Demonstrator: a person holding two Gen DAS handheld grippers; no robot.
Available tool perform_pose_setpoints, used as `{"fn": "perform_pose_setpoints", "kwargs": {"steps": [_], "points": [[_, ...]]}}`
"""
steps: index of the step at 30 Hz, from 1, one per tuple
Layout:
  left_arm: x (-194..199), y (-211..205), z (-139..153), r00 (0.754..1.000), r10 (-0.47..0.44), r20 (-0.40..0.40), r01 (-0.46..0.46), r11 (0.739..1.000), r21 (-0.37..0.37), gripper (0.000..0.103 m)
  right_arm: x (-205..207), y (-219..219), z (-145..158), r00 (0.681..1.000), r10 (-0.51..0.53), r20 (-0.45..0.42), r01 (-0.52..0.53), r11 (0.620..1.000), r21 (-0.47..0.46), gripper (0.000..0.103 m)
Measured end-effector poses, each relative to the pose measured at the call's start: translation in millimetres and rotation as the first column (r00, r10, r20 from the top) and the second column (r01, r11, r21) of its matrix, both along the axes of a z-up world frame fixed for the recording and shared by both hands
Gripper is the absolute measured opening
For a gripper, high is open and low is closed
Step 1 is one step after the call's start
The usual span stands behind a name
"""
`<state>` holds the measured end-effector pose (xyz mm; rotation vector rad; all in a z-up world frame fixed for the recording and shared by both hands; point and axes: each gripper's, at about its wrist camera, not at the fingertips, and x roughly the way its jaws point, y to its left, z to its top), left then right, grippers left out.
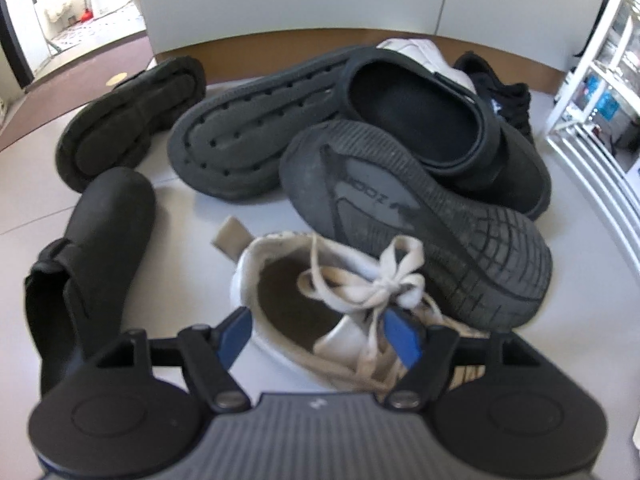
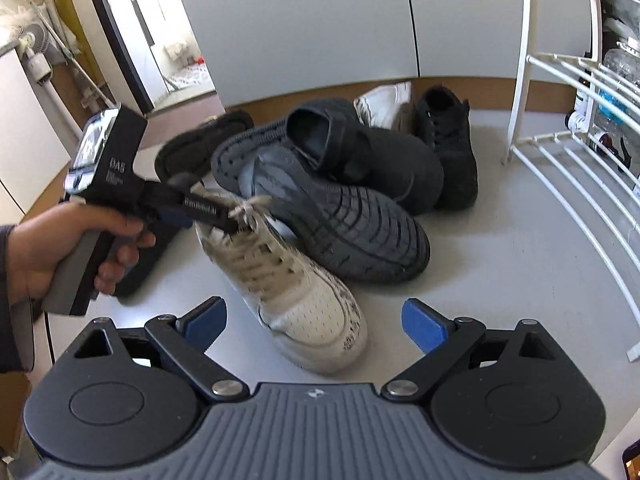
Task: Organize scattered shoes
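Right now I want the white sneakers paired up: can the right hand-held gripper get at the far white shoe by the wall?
Probably not directly: the far white shoe sits behind piled black shoes, blocking the open right hand-held gripper.

A white shoe (image 1: 424, 54) at the pile's back lies mostly hidden behind the black clog (image 1: 436, 120).

Bright daylight, soft shadows, fisheye-curved, slightly blurred edges.

The left wrist view sits low and close over the white sneaker (image 1: 320, 312), facing the wall. The right wrist view looks from higher and farther back – both share the shoe pile (image 2: 340, 184), and it also catches the left gripper (image 2: 236, 220).
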<state>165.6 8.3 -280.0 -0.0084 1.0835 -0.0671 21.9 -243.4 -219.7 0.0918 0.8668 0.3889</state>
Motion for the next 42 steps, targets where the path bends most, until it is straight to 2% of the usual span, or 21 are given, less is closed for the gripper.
{"fn": "perform_pose_setpoints", "kwargs": {"steps": [2,5,7,9,11,12,14,17,21,25,32,42], "points": [[3,-2,-4,1.0,-0.004,0.003,0.004,1.0,0.002,0.075,-2,1,-5,1.0,0.002,-0.016,-0.002,1.0,-0.006,0.097],[4,0,-9,1.0,-0.006,0.021,0.006,1.0,-0.006,0.069,-8,-2,-11,1.0,-0.001,-0.031,0.001,1.0,-0.02,0.097],[4,5,-11,0.999,0.008,0.043,-0.006,0.999,-0.052,0.059,-14,-5,-15,0.999,-0.005,-0.039,0.004,1.0,-0.03,0.097],[0,9,-6,0.996,0.02,0.084,-0.014,0.997,-0.078,0.044,-20,-8,-19,0.999,-0.01,-0.047,0.008,0.999,-0.041,0.097],[-3,12,-2,0.993,0.028,0.119,-0.017,0.996,-0.089,0.04,-22,-11,-22,0.998,-0.015,-0.054,0.013,0.999,-0.045,0.097],[-4,13,0,0.991,0.029,0.131,-0.017,0.995,-0.094,0.031,-24,-12,-23,0.998,-0.016,-0.057,0.013,0.999,-0.046,0.097],[-4,16,0,0.991,0.035,0.132,-0.014,0.988,-0.152,0.019,-26,-13,-26,0.998,-0.016,-0.063,0.013,0.999,-0.05,0.097],[-10,13,6,0.987,0.015,0.159,0.014,0.984,-0.178,0.013,-30,-17,-27,0.997,-0.023,-0.068,0.019,0.998,-0.052,0.097],[-17,6,14,0.983,-0.028,0.18,0.063,0.98,-0.19,0.01,-35,-22,-29,0.997,-0.032,-0.074,0.028,0.998,-0.056,0.097],[-21,5,26,0.986,-0.025,0.162,0.067,0.964,-0.258,0.01,-41,-27,-31,0.996,-0.041,-0.081,0.036,0.998,-0.06,0.097],[-32,-7,48,0.982,-0.062,0.178,0.116,0.944,-0.308,0.01,-50,-35,-35,0.994,-0.056,-0.092,0.05,0.996,-0.067,0.097],[-48,-27,74,0.979,-0.113,0.171,0.174,0.896,-0.409,0.01,-43,-42,-33,0.993,-0.082,-0.088,0.076,0.994,-0.072,0.097]]}}
